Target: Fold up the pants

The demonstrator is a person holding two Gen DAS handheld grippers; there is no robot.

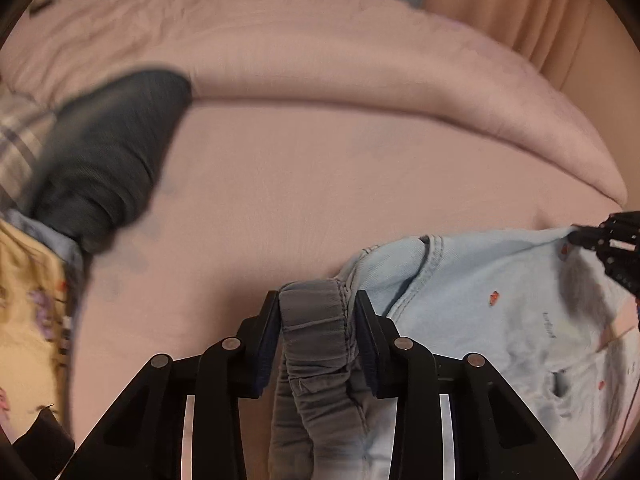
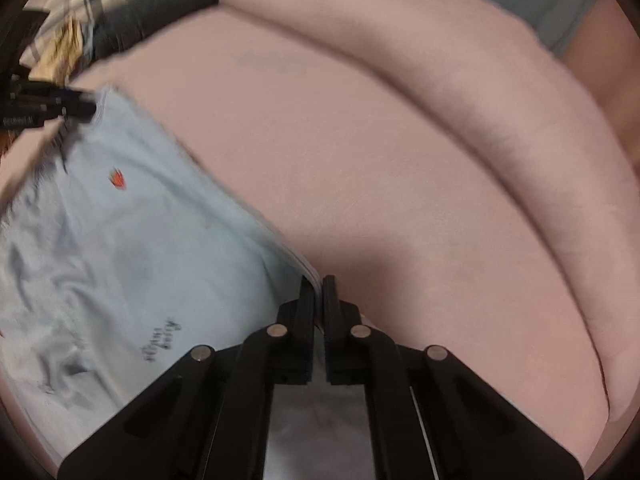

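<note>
1. The left claw is clenched on the grey elastic waistband of the pants, a thick bunched wad of fabric filling the space between its jaws.
2. The right claw is clamped nearly closed on a thin edge of the same pale-blue pants; which edge it is cannot be told from here.
3. The pants hang stretched between the two claws, low over the pink bed, and whether any part rests on the sheet cannot be told. Small red motifs and a line of print dot the cloth.
4. Both views are smeared with blur at the edges, so fine detail of the cloth is lost.
5. Judged from its creases and sag, the garment is light, soft denim-like cloth with no stiffness of its own; it likely droops wherever it is not held.
6. The waistband looks the firmest hold: thick, gathered and unlikely to slip. The thin edge in the right claw seems the weaker grip and could pull free under tension.
7. A rolled pink duvet borders the far side of the bed; a dark garment and plaid cloth lie well apart to the left.
</note>
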